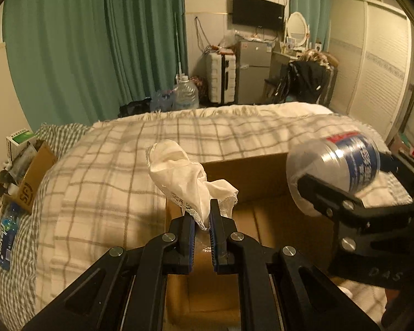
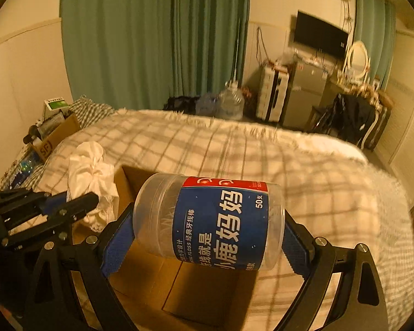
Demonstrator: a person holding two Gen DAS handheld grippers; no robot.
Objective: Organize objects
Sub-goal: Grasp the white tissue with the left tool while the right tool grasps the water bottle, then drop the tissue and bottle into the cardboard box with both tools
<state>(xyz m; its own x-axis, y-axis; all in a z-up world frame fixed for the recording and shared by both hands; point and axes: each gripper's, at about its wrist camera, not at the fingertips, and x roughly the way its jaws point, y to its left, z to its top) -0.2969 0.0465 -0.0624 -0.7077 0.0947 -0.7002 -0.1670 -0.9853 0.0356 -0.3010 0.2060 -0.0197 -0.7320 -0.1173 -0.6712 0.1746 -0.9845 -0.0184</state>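
My left gripper (image 1: 205, 220) is shut on a white lace-edged cloth (image 1: 185, 176) and holds it above the near left edge of an open cardboard box (image 1: 256, 176) on the bed. The cloth also shows in the right wrist view (image 2: 92, 171), with the left gripper (image 2: 77, 201) below it. My right gripper (image 2: 207, 237) is shut on a clear plastic floss-pick jar (image 2: 209, 220) with a blue and red label, held sideways above the box (image 2: 207, 289). In the left wrist view the jar (image 1: 334, 165) hangs over the box's right side.
A plaid blanket (image 1: 124, 171) covers the bed. A second cardboard box (image 1: 33, 176) with small items and a blue packet (image 1: 7, 237) lie at the bed's left edge. Green curtains, a water jug (image 1: 185, 93), a suitcase, a fridge and a wardrobe stand beyond.
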